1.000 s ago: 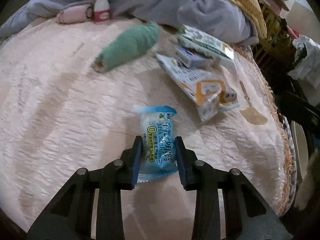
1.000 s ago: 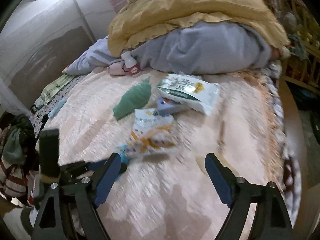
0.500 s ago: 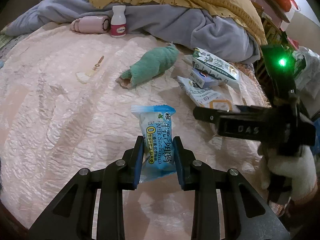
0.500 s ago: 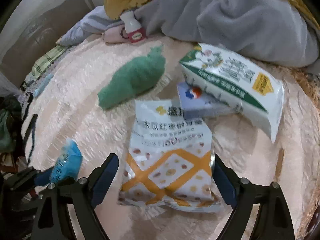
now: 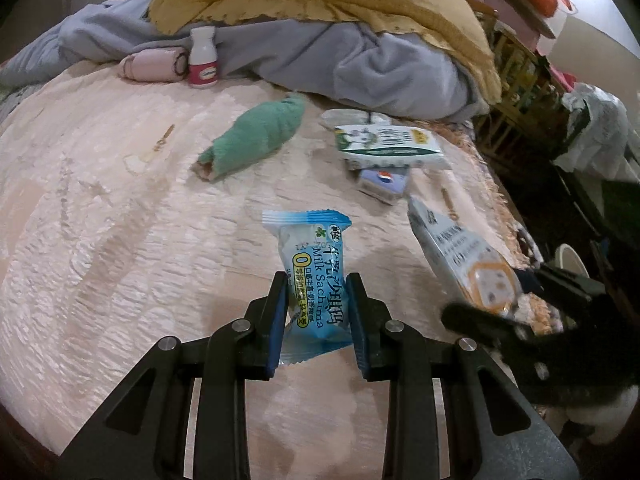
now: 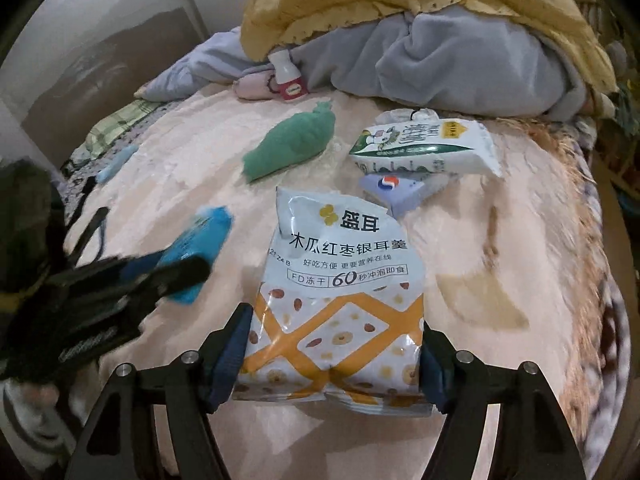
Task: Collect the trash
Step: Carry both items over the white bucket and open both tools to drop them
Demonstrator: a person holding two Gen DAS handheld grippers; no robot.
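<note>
At centre frame the left gripper is clamping a blue snack packet, while the right gripper, jaws just closing, is squeezing a white-and-orange pouch over the pink bedspread.

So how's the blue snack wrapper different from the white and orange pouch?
The blue wrapper is small and narrow; the white and orange pouch is much wider, its top torn open. The left gripper pinches the wrapper between nearly closed jaws; the right gripper, which has just been closing, spans the pouch's bottom. Both are held above the bedspread.

Black gripper, blue pads
</note>
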